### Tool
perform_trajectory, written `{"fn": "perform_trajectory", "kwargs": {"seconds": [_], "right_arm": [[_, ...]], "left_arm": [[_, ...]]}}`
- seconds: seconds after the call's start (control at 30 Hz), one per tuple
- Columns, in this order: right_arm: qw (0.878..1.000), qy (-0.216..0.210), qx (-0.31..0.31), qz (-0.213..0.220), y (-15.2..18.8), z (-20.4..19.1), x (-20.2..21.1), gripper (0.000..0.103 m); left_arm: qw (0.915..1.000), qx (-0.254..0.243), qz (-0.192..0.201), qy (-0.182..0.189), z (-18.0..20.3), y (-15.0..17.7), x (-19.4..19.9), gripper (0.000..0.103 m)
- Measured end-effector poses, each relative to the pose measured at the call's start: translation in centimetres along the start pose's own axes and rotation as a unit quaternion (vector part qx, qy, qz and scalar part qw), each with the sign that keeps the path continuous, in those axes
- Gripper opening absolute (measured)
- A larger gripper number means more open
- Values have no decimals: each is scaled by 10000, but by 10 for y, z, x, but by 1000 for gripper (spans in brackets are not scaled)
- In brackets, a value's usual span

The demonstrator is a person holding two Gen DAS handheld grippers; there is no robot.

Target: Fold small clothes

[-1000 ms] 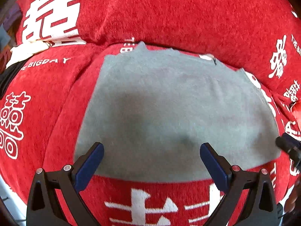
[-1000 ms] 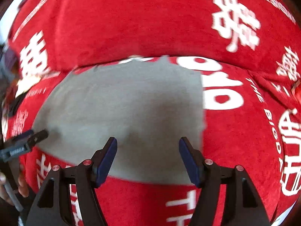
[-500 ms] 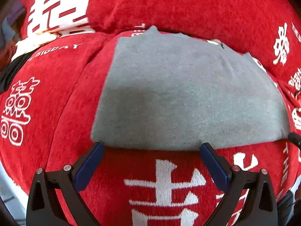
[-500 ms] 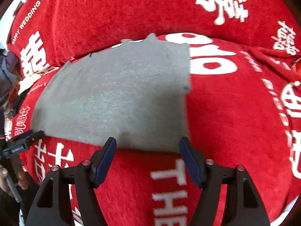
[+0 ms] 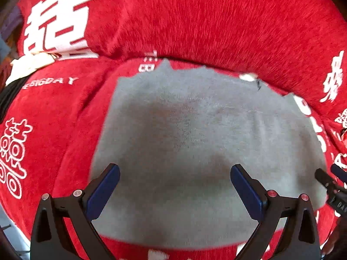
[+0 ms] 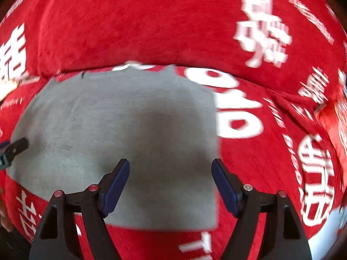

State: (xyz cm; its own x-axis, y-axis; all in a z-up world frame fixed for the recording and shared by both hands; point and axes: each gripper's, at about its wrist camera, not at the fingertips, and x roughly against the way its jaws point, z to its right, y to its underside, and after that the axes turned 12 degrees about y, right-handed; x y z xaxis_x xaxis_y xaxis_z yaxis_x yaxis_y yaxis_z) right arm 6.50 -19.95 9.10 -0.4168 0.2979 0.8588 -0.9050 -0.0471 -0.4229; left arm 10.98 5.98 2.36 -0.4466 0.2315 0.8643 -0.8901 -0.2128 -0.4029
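Across red cover (image 5: pixel 195 21), white "BIG DAY" lettering; grey garment (image 5: pixel 195 140) flat; left tool (image 5: pixel 174 186) apart, right tool (image 6: pixel 171 184) opening.

A home setting, most likely a living room or bedroom. A plush red velvety cover (image 5: pixel 206 21) printed with large white Chinese wedding characters and small English words drapes a soft, cushioned piece of furniture, with a padded backrest rising behind a seat. A flat grey knitted garment (image 5: pixel 195 134) lies on the seat. A crumpled cream cloth (image 5: pixel 28 65) sits at the far left edge.
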Motion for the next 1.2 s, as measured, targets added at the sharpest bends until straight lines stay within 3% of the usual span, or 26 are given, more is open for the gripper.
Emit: {"fn": "perform_trajectory", "kwargs": {"seconds": [0.07,0.1,0.2,0.3,0.37,0.47,0.6,0.73,0.87,0.97,1.03,1.1,1.2], "right_arm": [[9992,-93,2,-400,-4,-12,-24,80],[9983,-144,-29,-557,-3,-13,-33,81],[9975,-323,-268,-577,-6,-4,-35,83],[9969,-493,-570,-229,-16,6,-20,83],[9965,-545,-637,-66,-33,5,-19,83],[9975,-578,-318,-250,-59,-15,-39,83],[9985,-306,85,-441,-84,-42,-75,83],[9973,-489,-146,-530,-105,-38,-97,83],[9970,-270,-246,-680,-126,-32,-122,84],[9966,-76,-354,-743,-133,-27,-127,85],[9949,-105,-643,-769,-131,-18,-120,85],[9938,-274,-926,-548,-125,-11,-106,85],[9940,-492,-853,-472,-112,-18,-92,85]], "left_arm": [[9995,136,-279,-28,-9,0,-22,102],[9998,126,-153,-4,-10,1,-21,102],[9999,-37,-151,43,-6,0,-13,102],[9995,32,134,292,-5,-13,-5,102],[9995,21,102,310,-3,-25,-14,102],[9998,-13,-152,158,-1,-46,-41,102],[9997,-108,-205,45,-1,-61,-58,102],[9996,-41,-241,-120,-10,-76,-72,102],[9990,-47,-343,-289,-8,-94,-83,102],[9990,95,-276,-344,-5,-101,-75,102],[9998,144,-2,-131,4,-100,-61,102],[10000,-11,-7,31,18,-98,-60,102],[9988,-462,-149,87,42,-92,-70,102]]}}
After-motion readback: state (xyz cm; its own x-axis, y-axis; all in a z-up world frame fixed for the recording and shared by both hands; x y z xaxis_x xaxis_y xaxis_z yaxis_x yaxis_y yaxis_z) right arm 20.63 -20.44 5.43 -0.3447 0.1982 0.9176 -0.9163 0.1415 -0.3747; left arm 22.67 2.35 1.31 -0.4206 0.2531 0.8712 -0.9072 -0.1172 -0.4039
